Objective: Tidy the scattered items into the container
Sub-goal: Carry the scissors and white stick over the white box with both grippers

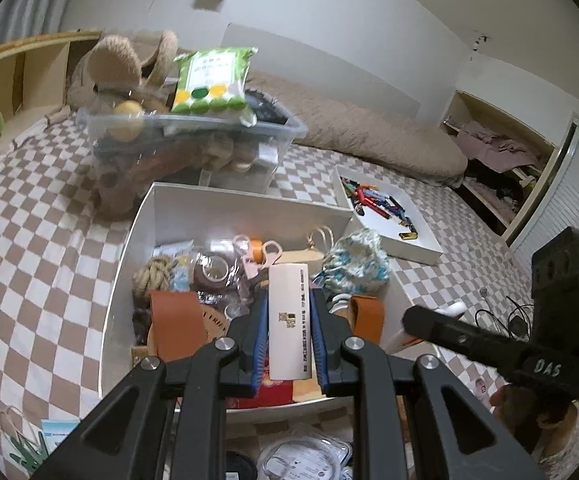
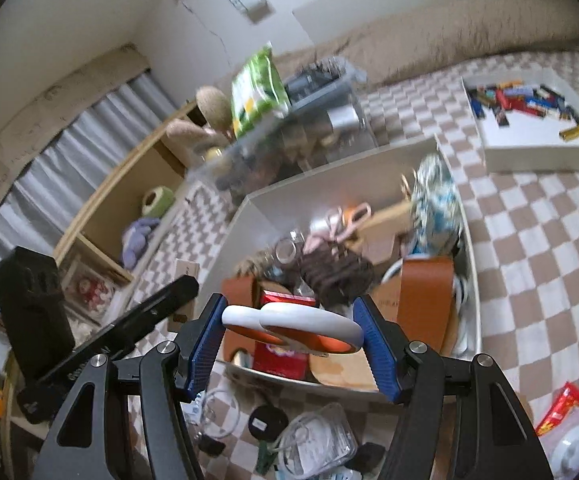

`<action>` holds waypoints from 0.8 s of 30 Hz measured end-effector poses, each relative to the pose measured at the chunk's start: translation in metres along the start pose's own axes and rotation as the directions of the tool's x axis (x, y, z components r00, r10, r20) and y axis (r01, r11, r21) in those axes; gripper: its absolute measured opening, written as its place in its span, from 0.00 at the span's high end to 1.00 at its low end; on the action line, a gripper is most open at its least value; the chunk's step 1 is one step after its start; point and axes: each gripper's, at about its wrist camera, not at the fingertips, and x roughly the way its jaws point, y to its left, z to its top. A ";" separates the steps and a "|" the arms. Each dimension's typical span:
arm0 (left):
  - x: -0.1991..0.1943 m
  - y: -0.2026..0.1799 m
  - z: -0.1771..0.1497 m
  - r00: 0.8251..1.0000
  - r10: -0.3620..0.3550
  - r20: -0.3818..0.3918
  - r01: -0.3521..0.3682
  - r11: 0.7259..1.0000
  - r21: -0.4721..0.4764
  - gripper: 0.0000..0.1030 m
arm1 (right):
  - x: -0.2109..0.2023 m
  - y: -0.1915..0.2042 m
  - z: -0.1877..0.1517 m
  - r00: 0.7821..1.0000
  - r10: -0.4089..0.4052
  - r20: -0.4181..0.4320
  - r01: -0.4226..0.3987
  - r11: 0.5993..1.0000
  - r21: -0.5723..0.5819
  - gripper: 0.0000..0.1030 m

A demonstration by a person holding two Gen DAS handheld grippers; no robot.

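Note:
My left gripper (image 1: 289,332) is shut on a long white box (image 1: 289,320) with printed text, held over the near end of the big white container (image 1: 145,216). My right gripper (image 2: 293,328) is shut on a white and orange scissors-like handle (image 2: 289,326), crosswise between the blue pads, just above the near rim of the same container (image 2: 353,168). Inside lie pink scissors (image 1: 267,250), tape rolls, rope, a blue patterned cloth (image 1: 355,260) and brown leather straps (image 1: 175,320). The right gripper's body shows at the right of the left wrist view.
A clear plastic bin (image 1: 193,144) with a green packet (image 1: 209,80) on top stands behind the container. A shallow white tray (image 1: 389,216) of small colourful items lies to the right. Cables, packets and a black disc (image 2: 267,422) lie on the checkered bed.

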 end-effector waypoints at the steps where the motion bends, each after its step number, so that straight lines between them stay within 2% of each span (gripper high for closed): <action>1: 0.001 0.001 -0.001 1.000 -0.001 -0.002 0.001 1.000 -0.003 0.81 | 0.004 -0.001 -0.001 1.000 -0.005 -0.011 0.005 1.000 0.001 0.36; 10: -0.002 0.019 -0.002 1.000 -0.002 0.011 0.003 0.999 -0.051 0.81 | 0.042 -0.001 -0.006 0.994 -0.009 -0.107 0.009 1.000 0.005 0.36; 12: -0.003 0.023 -0.001 1.000 0.000 0.012 0.000 0.998 -0.061 0.81 | 0.048 0.000 -0.008 0.991 -0.048 -0.123 0.047 0.999 -0.008 0.36; 14: -0.003 0.026 -0.001 1.000 0.001 0.013 0.000 0.998 -0.068 0.81 | 0.053 -0.001 -0.009 0.983 -0.135 -0.125 0.132 0.991 -0.032 0.36; 17: -0.001 0.026 -0.002 1.000 -0.003 0.011 0.004 0.998 -0.069 0.81 | 0.052 -0.007 -0.009 0.980 -0.161 -0.118 0.158 0.987 -0.031 0.21; 19: 0.000 0.026 -0.002 1.000 -0.007 0.007 0.008 0.998 -0.066 0.81 | 0.046 -0.010 -0.007 0.987 -0.127 -0.103 0.126 0.992 -0.014 0.21; 24: 0.010 0.021 -0.006 0.999 -0.031 -0.008 0.031 0.998 -0.058 0.81 | 0.029 -0.006 -0.003 0.989 -0.145 -0.038 0.143 0.989 -0.041 0.17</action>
